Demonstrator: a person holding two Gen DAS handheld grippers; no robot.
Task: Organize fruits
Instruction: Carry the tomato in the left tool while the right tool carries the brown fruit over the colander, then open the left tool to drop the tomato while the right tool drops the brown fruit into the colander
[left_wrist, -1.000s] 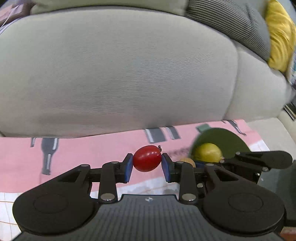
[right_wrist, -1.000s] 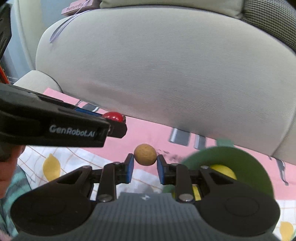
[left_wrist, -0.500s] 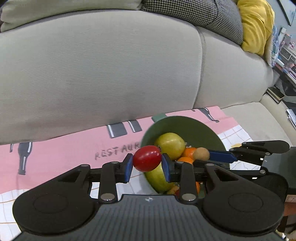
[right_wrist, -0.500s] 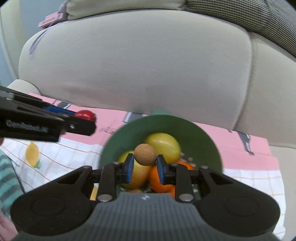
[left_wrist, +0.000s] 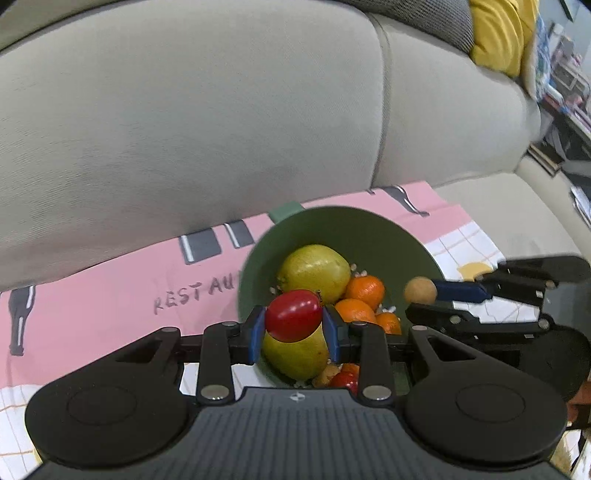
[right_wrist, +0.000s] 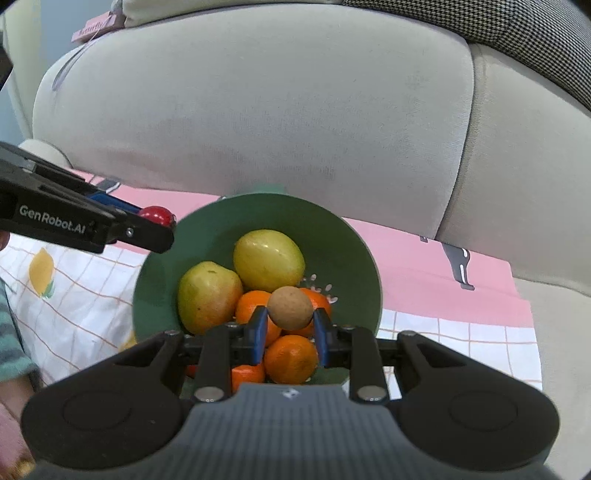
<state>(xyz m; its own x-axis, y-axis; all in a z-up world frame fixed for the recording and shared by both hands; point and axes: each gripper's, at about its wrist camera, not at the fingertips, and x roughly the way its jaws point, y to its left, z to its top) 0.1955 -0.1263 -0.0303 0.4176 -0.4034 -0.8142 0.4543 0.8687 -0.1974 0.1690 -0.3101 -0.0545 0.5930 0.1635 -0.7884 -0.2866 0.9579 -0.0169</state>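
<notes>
A green bowl (left_wrist: 369, 229) (right_wrist: 347, 236) on the cloth holds two yellow-green pears (left_wrist: 314, 267) (right_wrist: 268, 260), several oranges (left_wrist: 365, 291) (right_wrist: 290, 358) and small fruits. My left gripper (left_wrist: 294, 326) is shut on a red cherry tomato (left_wrist: 293, 315) and holds it above the bowl's near left rim. In the right wrist view the left gripper (right_wrist: 162, 225) enters from the left with the tomato (right_wrist: 157, 215). My right gripper (right_wrist: 290, 325) is shut on a small round tan fruit (right_wrist: 290, 308) above the oranges. The left wrist view shows that fruit (left_wrist: 420, 291) over the bowl's right rim.
The bowl stands on a pink and white checked cloth (left_wrist: 110, 291) (right_wrist: 461, 280) in front of a beige sofa (left_wrist: 221, 129) (right_wrist: 277, 110). A yellow cushion (left_wrist: 498, 33) lies on the sofa at the far right. A striped sleeve (right_wrist: 11, 347) shows at the left edge.
Both grippers have moved right and forward over the green bowl with their fruits held. The bowl's contents have come into full view below them.
</notes>
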